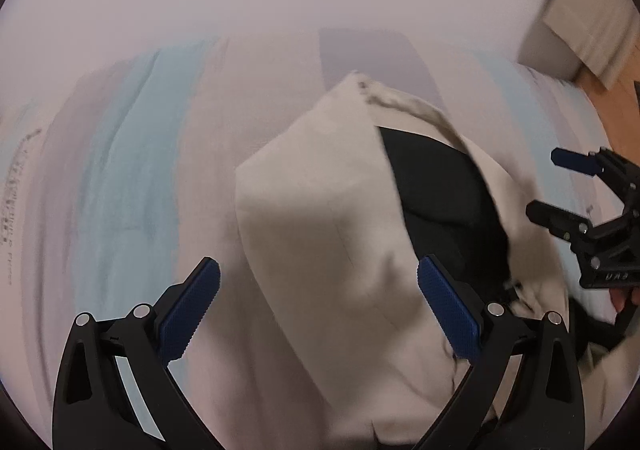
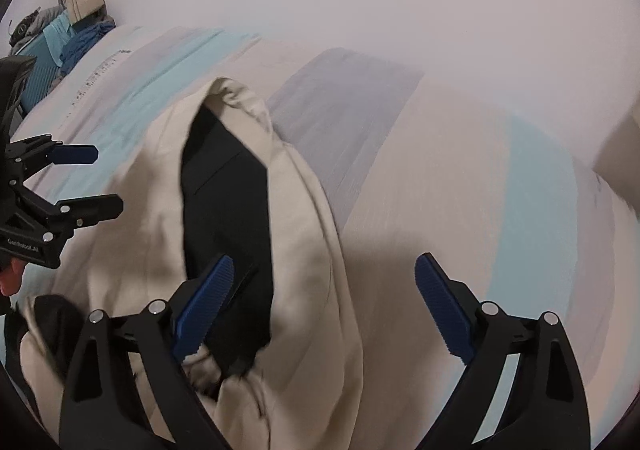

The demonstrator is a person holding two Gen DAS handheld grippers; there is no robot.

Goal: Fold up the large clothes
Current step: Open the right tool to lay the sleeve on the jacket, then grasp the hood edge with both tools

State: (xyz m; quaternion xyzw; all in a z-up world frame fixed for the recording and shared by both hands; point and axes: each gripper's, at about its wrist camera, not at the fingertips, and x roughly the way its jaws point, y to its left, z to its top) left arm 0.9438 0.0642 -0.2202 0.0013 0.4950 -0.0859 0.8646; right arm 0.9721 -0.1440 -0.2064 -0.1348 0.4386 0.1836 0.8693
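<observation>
Currently the cream garment [image 1: 320, 218] (black lining [image 1: 440, 194] showing) is lying bunched on the striped bedsheet [image 1: 132, 178], directly ahead of both grippers. Left gripper [image 1: 318, 310] is standing wide open, gripping nothing; right gripper [image 2: 324, 310] is likewise gaping, empty, over the garment's edge.

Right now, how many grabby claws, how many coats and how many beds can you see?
Grippers: 2, the left gripper and the right gripper, both open
Cream coats with black lining: 1
Beds with a striped cover: 1
Total: 4
</observation>
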